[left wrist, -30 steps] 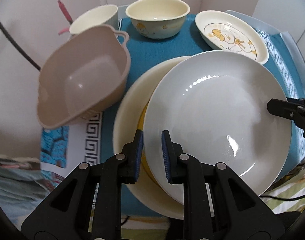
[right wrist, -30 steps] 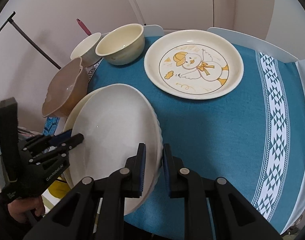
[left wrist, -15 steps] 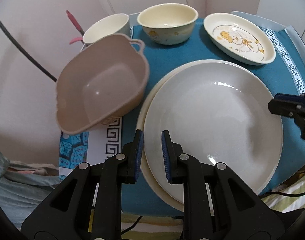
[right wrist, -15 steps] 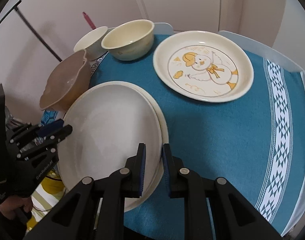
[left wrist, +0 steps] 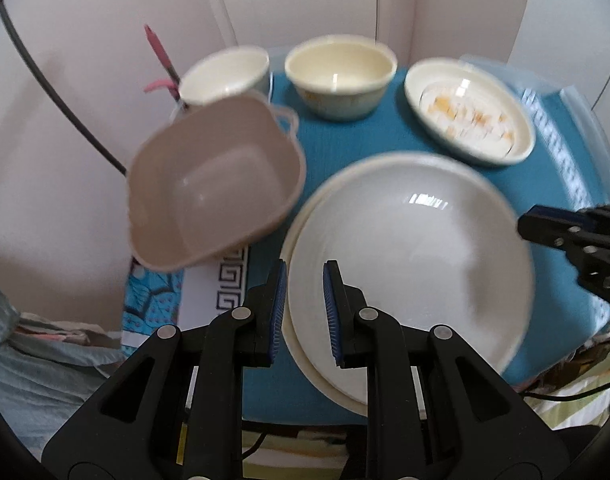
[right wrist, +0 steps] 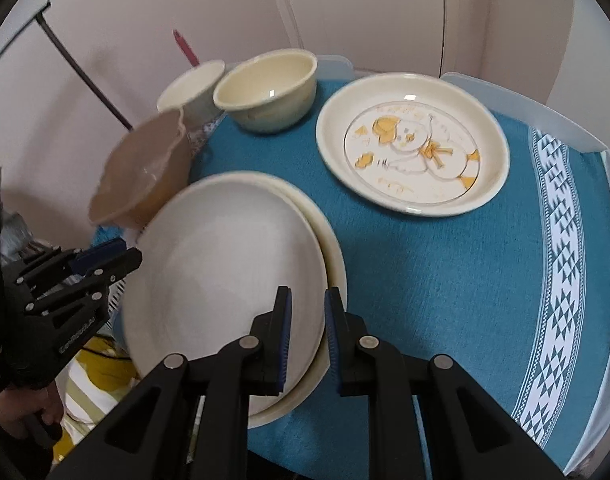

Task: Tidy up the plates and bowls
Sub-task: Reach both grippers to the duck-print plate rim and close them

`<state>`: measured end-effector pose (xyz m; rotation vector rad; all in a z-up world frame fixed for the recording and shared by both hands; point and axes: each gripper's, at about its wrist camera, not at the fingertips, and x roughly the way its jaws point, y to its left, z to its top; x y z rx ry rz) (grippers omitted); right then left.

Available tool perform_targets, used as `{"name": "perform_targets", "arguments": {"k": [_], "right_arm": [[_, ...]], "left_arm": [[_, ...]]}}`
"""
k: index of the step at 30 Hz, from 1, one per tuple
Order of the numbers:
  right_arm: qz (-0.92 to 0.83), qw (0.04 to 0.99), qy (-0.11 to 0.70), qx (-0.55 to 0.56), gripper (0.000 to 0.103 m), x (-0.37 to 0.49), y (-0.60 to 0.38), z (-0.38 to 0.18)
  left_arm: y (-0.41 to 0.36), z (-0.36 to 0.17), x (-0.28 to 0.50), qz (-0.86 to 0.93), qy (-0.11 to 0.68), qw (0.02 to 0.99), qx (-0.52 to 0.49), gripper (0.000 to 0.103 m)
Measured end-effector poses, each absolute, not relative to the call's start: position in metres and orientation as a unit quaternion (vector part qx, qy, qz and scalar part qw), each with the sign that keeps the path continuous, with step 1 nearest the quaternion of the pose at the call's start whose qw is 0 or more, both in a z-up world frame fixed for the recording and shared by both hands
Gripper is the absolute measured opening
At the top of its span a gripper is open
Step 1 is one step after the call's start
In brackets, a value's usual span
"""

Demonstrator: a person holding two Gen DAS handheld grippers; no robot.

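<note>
A large white plate [left wrist: 417,256] lies stacked on a cream plate [left wrist: 301,224] on the blue cloth; both also show in the right wrist view, white plate [right wrist: 225,264] on cream plate [right wrist: 333,248]. My left gripper [left wrist: 304,308] straddles the plates' left rim, jaws slightly apart. My right gripper [right wrist: 307,328] straddles their right rim, jaws slightly apart. A duck-pattern plate [right wrist: 413,144], a cream bowl [right wrist: 265,92], a cream cup [right wrist: 191,88] and a tan handled bowl [left wrist: 213,184] stand behind.
The blue patterned cloth [right wrist: 485,280] covers a small table with a white raised edge [right wrist: 521,100]. A pink utensil [left wrist: 161,60] sticks up behind the cup. A black rod [left wrist: 45,80] leans at the left wall. A door is behind.
The white plate has come down flat onto the cream plate. Both grippers have pulled back and up a little, and their jaws have parted slightly around the rim.
</note>
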<state>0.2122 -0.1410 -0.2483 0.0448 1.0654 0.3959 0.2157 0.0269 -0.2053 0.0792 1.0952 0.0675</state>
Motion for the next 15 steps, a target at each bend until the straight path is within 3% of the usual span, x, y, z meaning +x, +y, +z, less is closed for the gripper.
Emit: {"name": "perform_targets", "arguments": {"k": [1,3,4,5,7,8,9,15], "right_arm": [[0.19,0.845,0.499,0.026,0.015,0.211,-0.143,-0.243],[0.192,0.85,0.489,0.032,0.015,0.21,-0.147,-0.232],[0.192,0.853,0.484,0.033,0.016,0.209,-0.149,-0.225],[0.191,0.856,0.479,0.032,0.02,0.207,-0.151,-0.221],[0.187,0.869,0.456,0.032,0.057,0.201,-0.158,-0.206],[0.188,0.875,0.444,0.037,0.092,0.199,-0.161,-0.201],[0.189,0.882,0.429,0.043,0.103,0.195,-0.166,-0.193],[0.133,0.904,0.405,0.032,0.103,0.197,-0.195,-0.161]], "left_arm": [[0.027,-0.197,0.215,0.03,0.513,0.857,0.034,0.02],[0.025,-0.176,0.213,0.029,0.493,0.869,0.029,0.044],[0.024,-0.164,0.212,0.029,0.478,0.877,0.028,0.08],[0.023,-0.154,0.21,0.029,0.461,0.887,0.027,0.102],[0.019,-0.13,0.205,0.023,0.417,0.908,0.03,0.103],[0.016,-0.122,0.207,0.015,0.409,0.912,0.035,0.103],[0.014,-0.117,0.211,0.009,0.407,0.913,0.038,0.103],[0.005,-0.103,0.232,-0.04,0.409,0.912,0.0,0.103]]}}
